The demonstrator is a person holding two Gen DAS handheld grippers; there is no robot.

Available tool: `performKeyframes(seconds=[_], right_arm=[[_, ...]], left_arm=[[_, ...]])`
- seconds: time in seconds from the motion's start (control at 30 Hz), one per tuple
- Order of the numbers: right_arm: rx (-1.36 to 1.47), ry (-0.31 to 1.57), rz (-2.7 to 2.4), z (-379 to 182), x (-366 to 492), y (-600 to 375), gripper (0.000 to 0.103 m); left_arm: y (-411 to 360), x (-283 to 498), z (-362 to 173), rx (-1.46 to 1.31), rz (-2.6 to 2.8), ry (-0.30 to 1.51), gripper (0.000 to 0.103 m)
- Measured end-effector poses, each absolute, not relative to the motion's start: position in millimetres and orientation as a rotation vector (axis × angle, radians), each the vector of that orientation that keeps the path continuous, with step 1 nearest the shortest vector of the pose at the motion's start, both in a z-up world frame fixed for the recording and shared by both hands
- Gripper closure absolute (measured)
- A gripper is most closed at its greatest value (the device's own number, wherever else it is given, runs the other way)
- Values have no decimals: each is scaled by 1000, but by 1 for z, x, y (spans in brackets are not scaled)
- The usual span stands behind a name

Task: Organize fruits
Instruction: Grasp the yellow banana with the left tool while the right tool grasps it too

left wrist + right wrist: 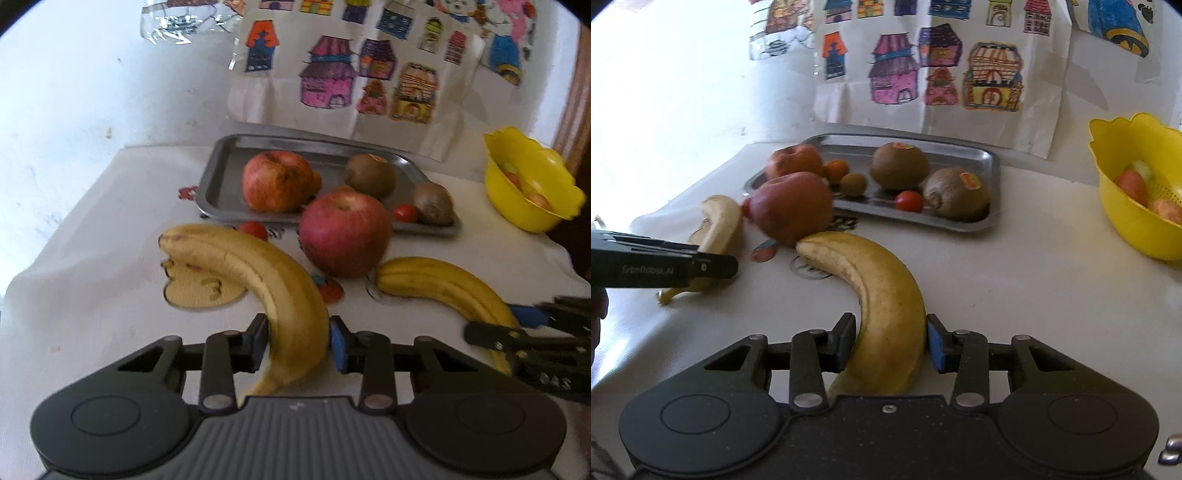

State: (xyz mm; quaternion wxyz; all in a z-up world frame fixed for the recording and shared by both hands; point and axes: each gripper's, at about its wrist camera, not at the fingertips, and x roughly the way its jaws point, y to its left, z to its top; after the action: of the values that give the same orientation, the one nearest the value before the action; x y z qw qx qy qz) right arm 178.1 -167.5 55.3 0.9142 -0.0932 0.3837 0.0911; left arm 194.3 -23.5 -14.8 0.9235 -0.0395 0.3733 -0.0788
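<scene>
Two bananas on the white cloth, each caught near its stem end between a gripper's pads. Left banana pinched by the left gripper, fingers closed in against its sides; yellow skin dulled with brown bruising along the ridge. Right banana clamped the same way by the right gripper, blue pad pressed to one flank, black pad to the other; skin yellow with fine brown speckling. Whether either banana is lifted off the cloth: cannot tell.

Just beyond the bananas, a red apple on the cloth, close against the front rim of a metal tray. On the tray: a second, blotchier apple, two large kiwis and, each with an orange-and-yellow sticker too small to read, a small kiwi, an orange fruit and a cherry tomato. Another cherry tomato on the cloth at the tray's near edge.

Off to the right, well apart from the tray, a yellow colander bowl with reddish and pale fruit pieces inside.

On the side of the left gripper, seen from the right wrist view, white lettering roughly "GenRobot.AI". Behind the tray, paper sheets with coloured-in houses on the wall.
</scene>
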Motion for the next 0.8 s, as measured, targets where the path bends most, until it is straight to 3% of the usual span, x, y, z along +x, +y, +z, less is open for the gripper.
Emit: performKeyframes(seconds=[0.07, 0.2, 0.23, 0.43, 0.5, 0.57, 0.8], right_arm=[[-194, 788, 187, 55, 178, -166, 60], [-214, 787, 184, 53, 185, -161, 57], [-221, 786, 186, 52, 186, -159, 55], [-213, 779, 189, 49, 189, -159, 52], [-216, 775, 183, 50, 188, -158, 54], [-218, 771, 170, 50, 188, -159, 60], [-232, 771, 179, 51, 182, -157, 63]], left_arm=[[-22, 191, -14, -87, -174, 769, 64], [-21, 202, -14, -114, -150, 760, 46], [-22, 205, -15, -116, -144, 757, 45], [-27, 215, -16, -94, -119, 747, 47], [-27, 216, -16, -86, -106, 747, 55], [-25, 216, -16, -92, -106, 747, 56], [-26, 200, -12, -97, -161, 774, 64]])
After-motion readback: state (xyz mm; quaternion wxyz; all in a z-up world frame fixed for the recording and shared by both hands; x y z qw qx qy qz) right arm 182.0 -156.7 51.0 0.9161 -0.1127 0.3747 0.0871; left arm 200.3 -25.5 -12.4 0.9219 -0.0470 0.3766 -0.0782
